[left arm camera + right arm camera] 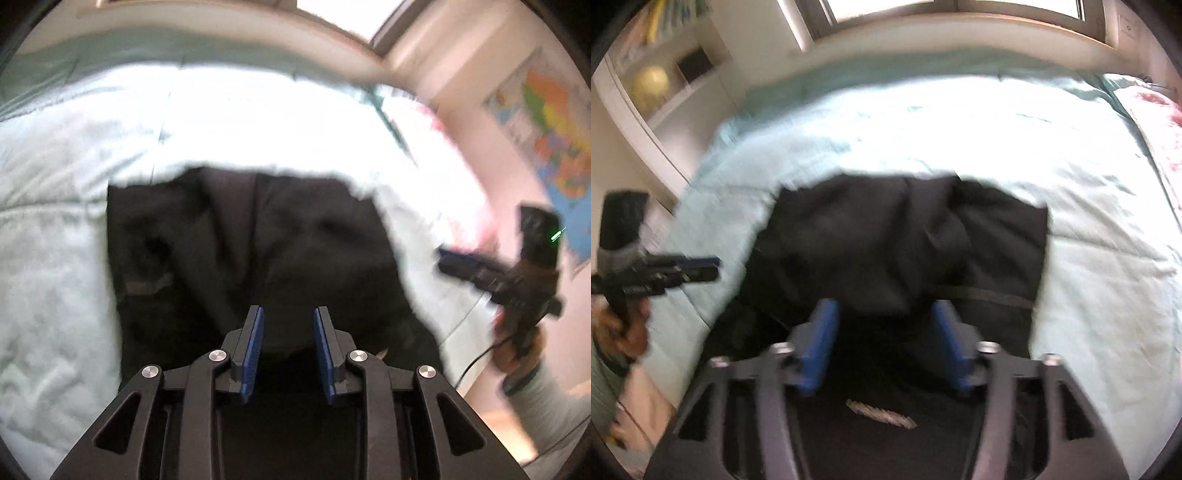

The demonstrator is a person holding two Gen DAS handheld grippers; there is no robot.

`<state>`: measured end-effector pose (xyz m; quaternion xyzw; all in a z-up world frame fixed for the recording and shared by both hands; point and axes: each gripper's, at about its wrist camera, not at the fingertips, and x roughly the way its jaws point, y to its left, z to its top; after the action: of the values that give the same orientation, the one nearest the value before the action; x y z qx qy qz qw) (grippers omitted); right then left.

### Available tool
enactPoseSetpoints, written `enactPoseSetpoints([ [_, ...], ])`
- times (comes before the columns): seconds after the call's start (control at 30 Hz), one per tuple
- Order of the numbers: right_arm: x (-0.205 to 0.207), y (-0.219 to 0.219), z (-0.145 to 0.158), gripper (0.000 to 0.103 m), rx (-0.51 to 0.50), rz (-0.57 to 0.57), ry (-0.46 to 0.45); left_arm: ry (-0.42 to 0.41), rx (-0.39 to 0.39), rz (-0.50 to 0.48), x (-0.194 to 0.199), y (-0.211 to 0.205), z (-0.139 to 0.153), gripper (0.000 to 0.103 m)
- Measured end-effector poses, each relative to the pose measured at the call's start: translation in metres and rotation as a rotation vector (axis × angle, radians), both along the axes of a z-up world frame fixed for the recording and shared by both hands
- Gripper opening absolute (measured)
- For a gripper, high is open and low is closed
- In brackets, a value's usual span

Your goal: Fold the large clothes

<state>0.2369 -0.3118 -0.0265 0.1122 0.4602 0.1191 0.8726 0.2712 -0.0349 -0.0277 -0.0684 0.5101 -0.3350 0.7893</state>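
A large black garment (pixel 251 243) lies crumpled on a pale mint bedspread (pixel 55 221); it also shows in the right wrist view (pixel 905 240). My left gripper (pixel 289 317) is open and empty, hovering above the garment's near part. My right gripper (pixel 884 310) is open and empty above the same garment, with a small zipper piece (pixel 882 413) below it. The right gripper also shows at the right in the left wrist view (pixel 443 256). The left gripper also shows at the left in the right wrist view (pixel 716 267). Both views are blurred.
The bed (pixel 923 122) fills both views. A window (pixel 923 7) runs along the far wall. A shelf with a yellow ball (pixel 650 85) stands left of the bed. A coloured map (pixel 554 122) hangs on the right wall. A floral pillow (pixel 1160 122) lies far right.
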Motion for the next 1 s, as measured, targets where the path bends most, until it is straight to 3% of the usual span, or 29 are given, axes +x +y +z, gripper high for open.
enactPoseSetpoints([
  [0.07, 0.025, 0.017, 0.007, 0.072, 0.037, -0.012, -0.014, -0.004, -0.053, 0.01, 0.014, -0.008, 0.007, 0.056],
  [0.17, 0.058, 0.039, -0.003, 0.072, 0.012, -0.023, 0.015, 0.034, -0.071, 0.005, 0.03, -0.028, -0.012, 0.056],
  [0.27, 0.087, 0.061, -0.049, 0.072, -0.052, -0.013, 0.128, 0.145, 0.02, 0.047, 0.043, -0.038, -0.065, 0.056],
  [0.33, 0.097, 0.066, -0.094, 0.066, -0.109, -0.012, 0.219, 0.207, 0.15, 0.084, 0.044, -0.041, -0.112, 0.054],
  [0.4, 0.097, 0.067, -0.133, 0.065, -0.122, -0.04, 0.287, 0.267, 0.151, 0.131, 0.039, -0.039, -0.145, 0.053],
  [0.43, 0.096, 0.068, -0.138, 0.065, -0.12, -0.064, 0.286, 0.247, 0.15, 0.159, 0.035, -0.041, -0.149, 0.053],
  [0.57, 0.095, 0.081, -0.134, 0.066, -0.183, -0.112, 0.279, 0.206, 0.188, 0.159, 0.032, -0.048, -0.141, 0.053],
  [0.63, 0.092, 0.076, -0.123, 0.066, -0.134, -0.106, 0.284, 0.195, 0.166, 0.14, 0.028, -0.043, -0.123, 0.053],
  [0.73, 0.073, 0.07, -0.091, 0.065, -0.061, -0.091, 0.229, 0.161, 0.072, 0.125, 0.012, -0.034, -0.085, 0.053],
  [0.8, 0.05, 0.075, -0.059, 0.065, -0.032, -0.059, 0.142, 0.15, -0.018, 0.105, 0.0, -0.026, -0.065, 0.053],
  [0.87, 0.035, 0.082, -0.046, 0.065, -0.026, -0.022, 0.099, 0.16, -0.058, 0.099, -0.006, -0.025, -0.062, 0.053],
  [0.93, 0.033, 0.093, -0.059, 0.065, -0.054, 0.001, 0.133, 0.181, -0.011, 0.107, -0.013, -0.026, -0.075, 0.053],
  [1.0, 0.035, 0.101, -0.088, 0.065, -0.108, 0.001, 0.201, 0.241, 0.104, 0.13, -0.005, -0.035, -0.106, 0.053],
])
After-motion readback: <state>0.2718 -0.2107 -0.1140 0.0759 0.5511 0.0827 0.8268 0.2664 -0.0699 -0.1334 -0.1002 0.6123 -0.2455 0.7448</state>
